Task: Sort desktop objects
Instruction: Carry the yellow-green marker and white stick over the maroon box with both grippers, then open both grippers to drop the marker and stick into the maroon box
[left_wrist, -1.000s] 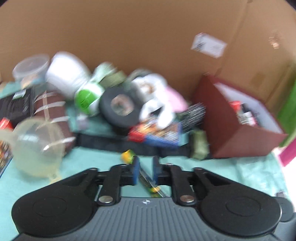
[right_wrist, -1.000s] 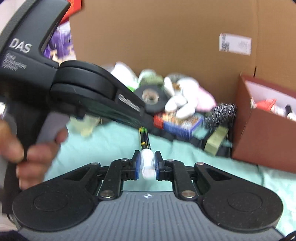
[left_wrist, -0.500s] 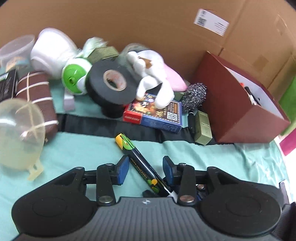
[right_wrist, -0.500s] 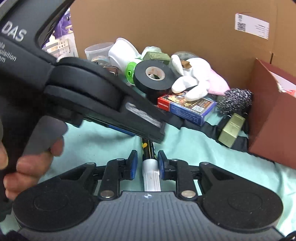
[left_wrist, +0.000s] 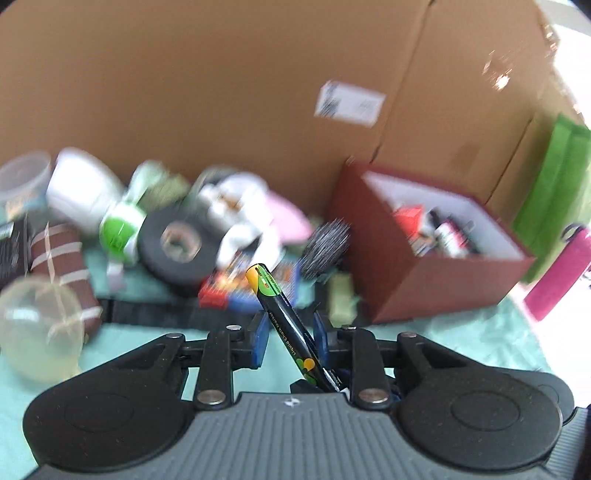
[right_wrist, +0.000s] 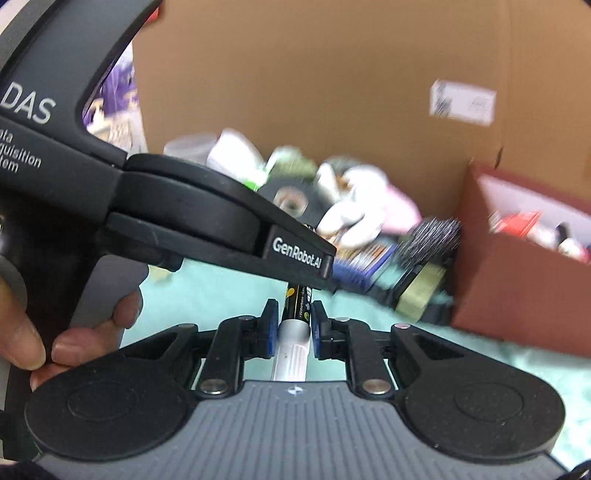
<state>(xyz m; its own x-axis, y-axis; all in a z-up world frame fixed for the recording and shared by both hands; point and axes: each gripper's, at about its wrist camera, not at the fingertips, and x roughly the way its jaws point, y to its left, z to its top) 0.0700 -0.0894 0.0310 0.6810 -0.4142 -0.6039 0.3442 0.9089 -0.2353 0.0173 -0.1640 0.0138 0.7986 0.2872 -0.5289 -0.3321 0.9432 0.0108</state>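
left wrist view: left gripper (left_wrist: 290, 341), blue-padded jaws just closing in, black liquid chalk marker (left_wrist: 286, 325) slanting between them, against the right pad, a gap to the left one. tip raised over the teal cloth (left_wrist: 461, 339); beyond, black tape roll (left_wrist: 177, 243), white plush toy (left_wrist: 240, 210), dark red open box (left_wrist: 424, 273).

right wrist view: right gripper (right_wrist: 291, 328) nearly shut, clamped on the marker's white cap end (right_wrist: 291, 350); barrel running forward under the left gripper's black body. bare fingers (right_wrist: 85, 343) on its handle.
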